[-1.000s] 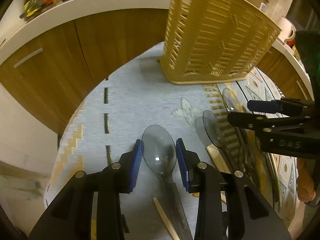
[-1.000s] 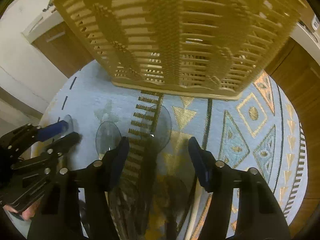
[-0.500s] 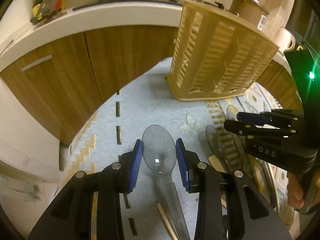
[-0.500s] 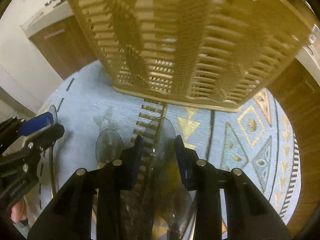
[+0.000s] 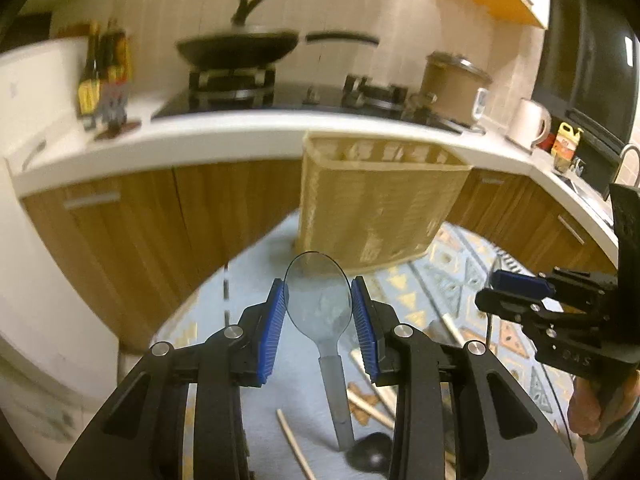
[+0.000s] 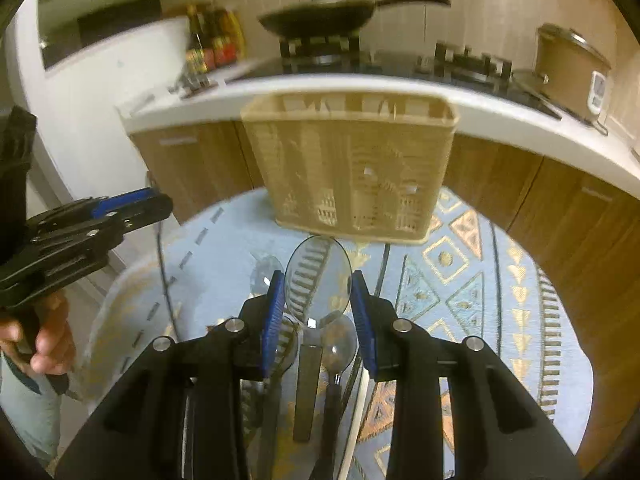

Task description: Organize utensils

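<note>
Left gripper [image 5: 318,312] clamped on a clear spoon [image 5: 318,300], right gripper [image 6: 318,308] just squeezed shut on another clear spoon [image 6: 319,282]. Below, more spoons [image 6: 340,346] and chopsticks [image 5: 294,446] strewn across patterned blue rug [image 6: 460,280]. Beyond, beige slotted basket [image 6: 352,168] upright; then wooden cabinets [image 5: 160,220], white counter [image 5: 224,136], black pan [image 6: 320,12] on stove.

Two grippers: left gripper [image 5: 318,310], right gripper [image 6: 318,306]. Clear plastic spoons held: two, one [image 5: 318,300] left, one [image 6: 319,276] right. Loose clear spoons on rug: at least three [image 6: 264,270]; exact count unclear. Slatted utensil basket [image 6: 348,168]: one. Frying pan [image 6: 320,14]: one. Lidded pot [image 6: 570,68]: one.
</note>
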`<action>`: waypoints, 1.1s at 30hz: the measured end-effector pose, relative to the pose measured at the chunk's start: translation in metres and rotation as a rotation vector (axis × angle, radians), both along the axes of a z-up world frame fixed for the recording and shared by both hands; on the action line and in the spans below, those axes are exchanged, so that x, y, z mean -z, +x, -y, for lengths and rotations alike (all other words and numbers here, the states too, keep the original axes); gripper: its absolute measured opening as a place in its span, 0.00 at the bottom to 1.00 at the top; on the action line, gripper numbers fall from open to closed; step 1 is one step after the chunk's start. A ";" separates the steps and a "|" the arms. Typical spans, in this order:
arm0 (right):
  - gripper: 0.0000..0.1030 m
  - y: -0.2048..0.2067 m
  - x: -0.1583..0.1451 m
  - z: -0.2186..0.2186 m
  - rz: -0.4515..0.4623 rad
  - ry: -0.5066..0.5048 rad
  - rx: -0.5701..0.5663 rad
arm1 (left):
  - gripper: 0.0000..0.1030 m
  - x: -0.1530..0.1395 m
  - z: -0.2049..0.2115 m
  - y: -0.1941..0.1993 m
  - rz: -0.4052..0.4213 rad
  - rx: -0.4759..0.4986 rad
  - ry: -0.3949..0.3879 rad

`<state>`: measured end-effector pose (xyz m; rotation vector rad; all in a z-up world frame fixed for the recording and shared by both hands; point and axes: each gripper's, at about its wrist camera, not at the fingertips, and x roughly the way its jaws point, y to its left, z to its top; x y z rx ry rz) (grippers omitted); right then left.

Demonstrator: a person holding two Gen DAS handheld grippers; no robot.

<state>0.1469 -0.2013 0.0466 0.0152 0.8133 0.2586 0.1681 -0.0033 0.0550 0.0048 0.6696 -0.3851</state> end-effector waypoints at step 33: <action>0.29 0.129 -0.113 0.049 0.466 -0.073 0.296 | 0.31 -0.104 0.034 0.121 0.335 -0.103 -0.141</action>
